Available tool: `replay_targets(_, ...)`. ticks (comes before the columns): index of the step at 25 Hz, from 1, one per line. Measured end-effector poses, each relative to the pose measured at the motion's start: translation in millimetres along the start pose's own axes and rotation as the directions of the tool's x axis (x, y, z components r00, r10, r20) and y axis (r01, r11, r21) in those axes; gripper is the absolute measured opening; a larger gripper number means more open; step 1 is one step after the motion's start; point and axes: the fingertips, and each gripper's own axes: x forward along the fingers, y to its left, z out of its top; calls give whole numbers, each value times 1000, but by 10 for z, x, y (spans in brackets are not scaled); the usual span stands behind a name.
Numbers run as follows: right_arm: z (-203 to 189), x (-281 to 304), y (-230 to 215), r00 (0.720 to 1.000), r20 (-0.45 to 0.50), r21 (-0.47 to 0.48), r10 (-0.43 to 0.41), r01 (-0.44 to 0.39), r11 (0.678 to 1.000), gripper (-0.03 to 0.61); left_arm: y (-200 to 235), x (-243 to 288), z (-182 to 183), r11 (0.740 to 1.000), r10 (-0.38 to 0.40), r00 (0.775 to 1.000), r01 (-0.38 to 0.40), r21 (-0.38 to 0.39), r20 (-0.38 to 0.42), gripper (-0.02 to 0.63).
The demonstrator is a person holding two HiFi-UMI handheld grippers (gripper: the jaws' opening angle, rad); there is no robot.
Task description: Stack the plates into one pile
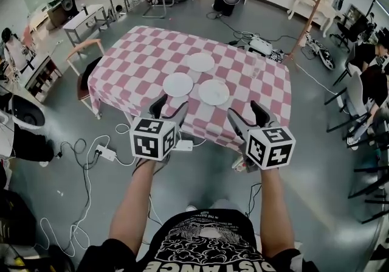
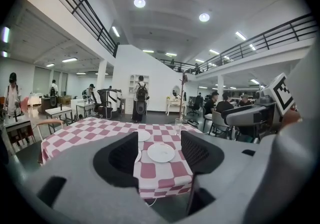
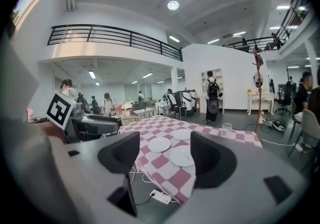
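Note:
Three white plates lie apart on the pink-and-white checked table (image 1: 140,58): a far plate (image 1: 200,62), a left plate (image 1: 178,84) and a right plate (image 1: 214,92). Both grippers hover short of the table's near edge, over the floor. My left gripper (image 1: 169,109) is open and empty; through its jaws I see the right plate (image 2: 161,152) and the far plate (image 2: 142,136). My right gripper (image 1: 246,113) is also open and empty, framing the left plate (image 3: 159,144), the right plate (image 3: 181,156) and the far plate (image 3: 182,134).
A clear glass (image 1: 256,70) stands near the table's right edge. A chair (image 1: 85,52) sits at the table's left side. Power strips (image 1: 104,153) and cables lie on the floor by the near edge. Desks, chairs and people ring the room.

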Motion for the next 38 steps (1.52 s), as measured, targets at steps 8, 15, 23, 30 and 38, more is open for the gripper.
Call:
replay_targets(8,64,108,-74,1000,20,9,-17,17,1000,307,54,147,34,1000,-13,1000,13,16,0,267)
replay_targets(15,36,404,-259,1000,14,26,-23,23,999,307,174,448,22,999,-20,1000,21,26,-19,267)
replay_targets(23,97,1053,-683,1000,5,44,-23,22,999,306,504,1134,82,1000,-14,999,15,21,-40,267)
replay_targets(30,283,1707,-1271,1000,-7,66,-26,26,997,307,761,1942,238,1000,-11,998,12,15,-67,267)
replay_targets(38,405,2246,-1751,1000,-20,89,-19,21,996,307,958,2614,391,1000,-2,996,3,13,-91,267)
